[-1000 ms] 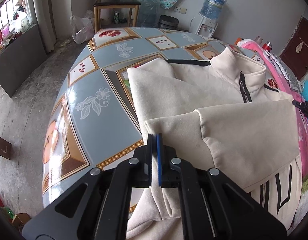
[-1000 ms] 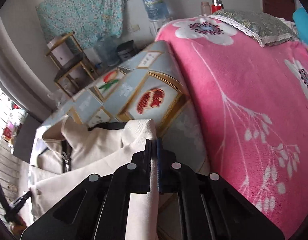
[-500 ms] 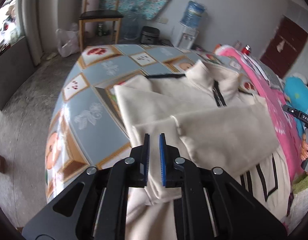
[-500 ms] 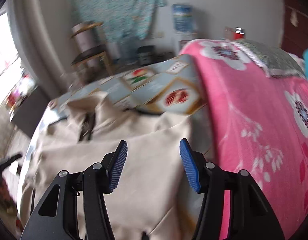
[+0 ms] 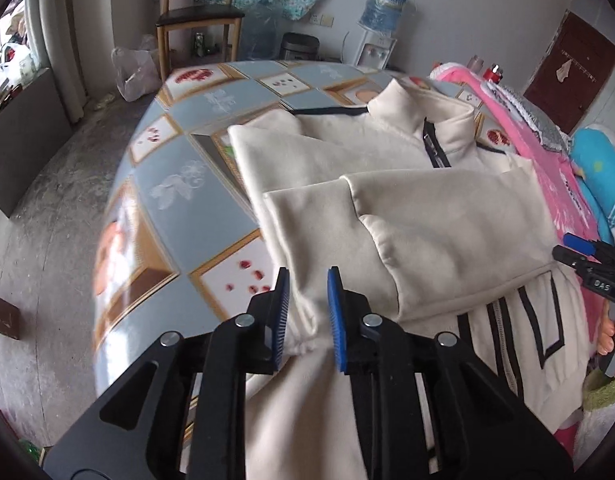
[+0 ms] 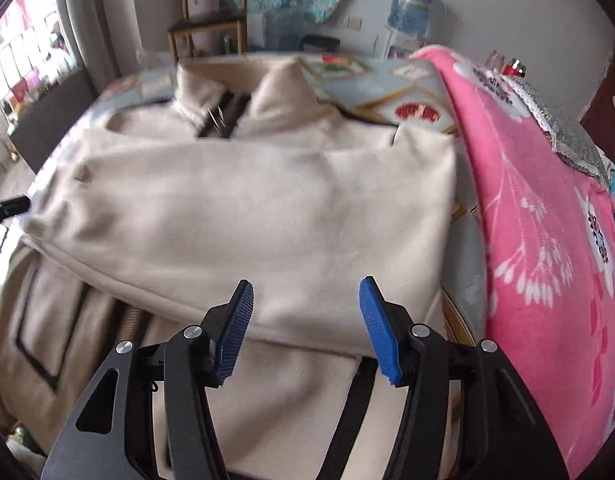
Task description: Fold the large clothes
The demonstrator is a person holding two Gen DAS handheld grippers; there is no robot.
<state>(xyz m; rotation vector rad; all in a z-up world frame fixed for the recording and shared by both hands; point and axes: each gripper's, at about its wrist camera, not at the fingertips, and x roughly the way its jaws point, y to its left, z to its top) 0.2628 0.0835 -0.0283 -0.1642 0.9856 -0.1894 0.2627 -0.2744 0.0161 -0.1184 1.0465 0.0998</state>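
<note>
Jacket [image 5: 407, 184], cream, zip-fronted: laid flat on patterned surface [image 5: 195, 200], both sleeves folded across the chest. Left gripper [image 5: 307, 312] and right gripper [image 6: 305, 324]: fingers parted, just opened, nothing gripped.

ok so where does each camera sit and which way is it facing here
Left wrist: on the left gripper, angled down over the cream jacket toward the wooden chair; its open jaws straddle a fabric fold, the right gripper at the picture's right edge.
Right wrist: on the right gripper, angled down over the folded sleeve, pink blanket alongside; jaws open, empty.
Shared: jacket, chair, water dispenser.
</note>
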